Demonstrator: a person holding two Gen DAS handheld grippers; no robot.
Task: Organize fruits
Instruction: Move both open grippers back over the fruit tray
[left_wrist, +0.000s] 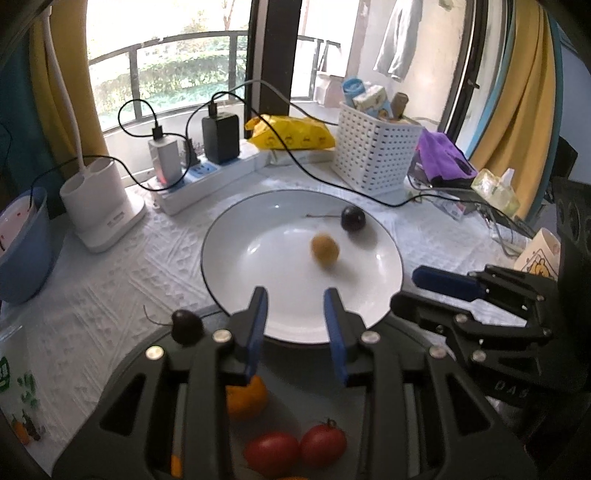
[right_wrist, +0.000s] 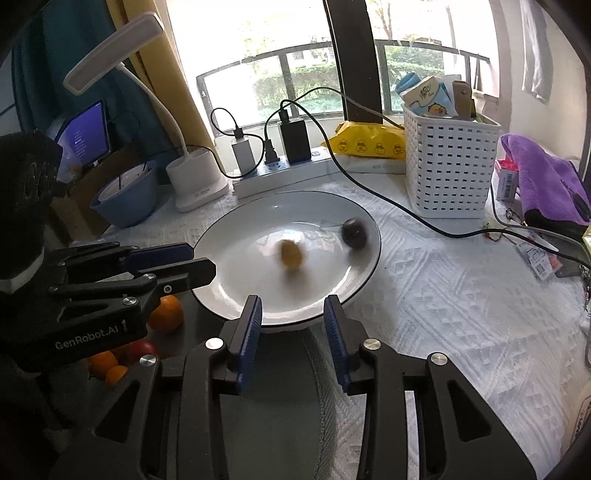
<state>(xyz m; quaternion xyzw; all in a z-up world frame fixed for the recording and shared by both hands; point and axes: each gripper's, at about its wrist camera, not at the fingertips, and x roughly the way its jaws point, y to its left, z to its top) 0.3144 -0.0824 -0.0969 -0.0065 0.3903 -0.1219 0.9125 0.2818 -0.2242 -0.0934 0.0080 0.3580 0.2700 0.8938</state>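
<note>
While both claws, left claw and right claw, are hovering released and empty, the yellow fruit is rolling on the white plate; retreat slowly.

Table (white cloth): plate, basket.

place: home, room by a balcony window | tabletop: white embossed cloth | plate | desk lamp | power strip with chargers | white basket of snack packs | curtain, yellow | garment hanging outside | balcony rail, greenery beyond
</note>
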